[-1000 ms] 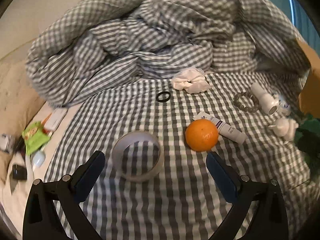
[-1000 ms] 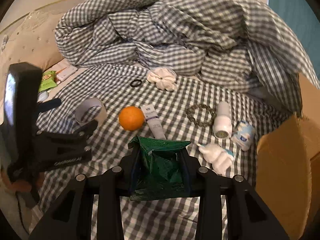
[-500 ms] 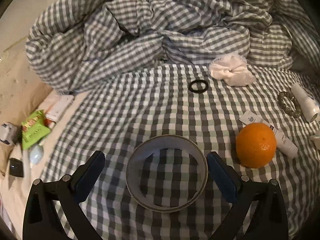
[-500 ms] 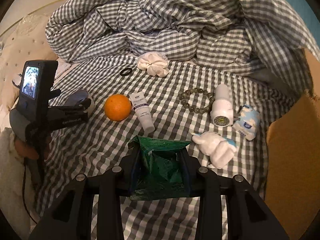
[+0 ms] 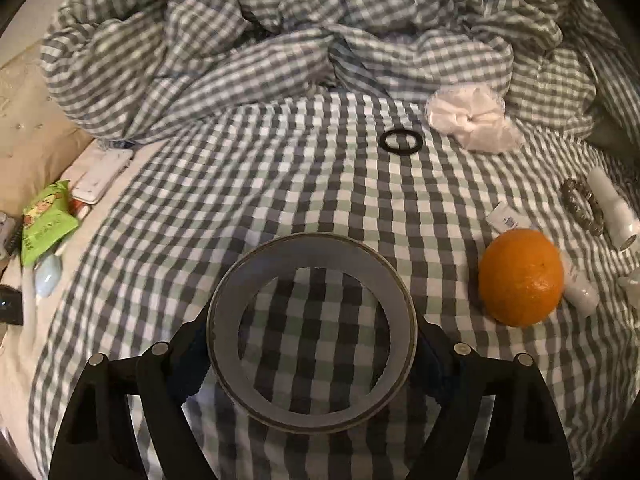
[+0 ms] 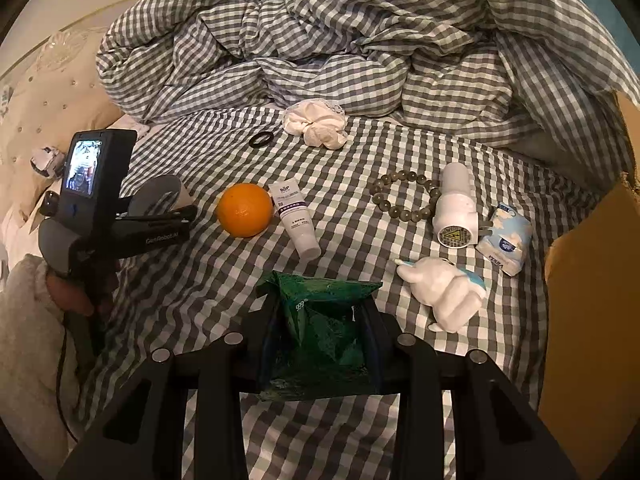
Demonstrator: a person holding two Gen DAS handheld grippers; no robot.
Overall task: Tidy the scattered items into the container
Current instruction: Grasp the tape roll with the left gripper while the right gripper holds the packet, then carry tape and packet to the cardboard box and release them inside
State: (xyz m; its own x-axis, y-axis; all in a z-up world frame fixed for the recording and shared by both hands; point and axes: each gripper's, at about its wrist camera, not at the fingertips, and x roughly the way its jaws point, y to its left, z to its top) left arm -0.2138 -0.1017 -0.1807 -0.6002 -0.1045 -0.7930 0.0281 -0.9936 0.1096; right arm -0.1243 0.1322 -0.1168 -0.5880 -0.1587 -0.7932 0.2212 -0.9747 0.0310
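Observation:
My left gripper (image 5: 312,356) is shut on a clear tape roll (image 5: 256,280), one finger on each side, on the checked bedsheet. My right gripper (image 6: 320,344) is shut on a green foil packet (image 6: 324,320). An orange (image 5: 520,278) lies right of the tape roll; it also shows in the right wrist view (image 6: 244,210). Beside it lie a white cream tube (image 6: 296,216), a bead bracelet (image 6: 400,196), a white bottle (image 6: 456,208), a tissue pack (image 6: 506,240) and a white hand-shaped figure (image 6: 444,292). A black ring (image 6: 261,139) and a white scrunchie (image 6: 316,122) lie farther back. The cardboard box (image 6: 592,300) stands at the right.
A crumpled checked duvet (image 6: 360,40) fills the back of the bed. A green snack packet (image 5: 44,224), a white box (image 5: 100,172) and small items lie at the left edge by the padded headboard (image 6: 44,108). The left hand-held gripper body (image 6: 100,196) shows in the right wrist view.
My left gripper moved forward to the tape roll and closed on it. My right gripper kept hold of the green packet while its view shifted slightly toward the items.

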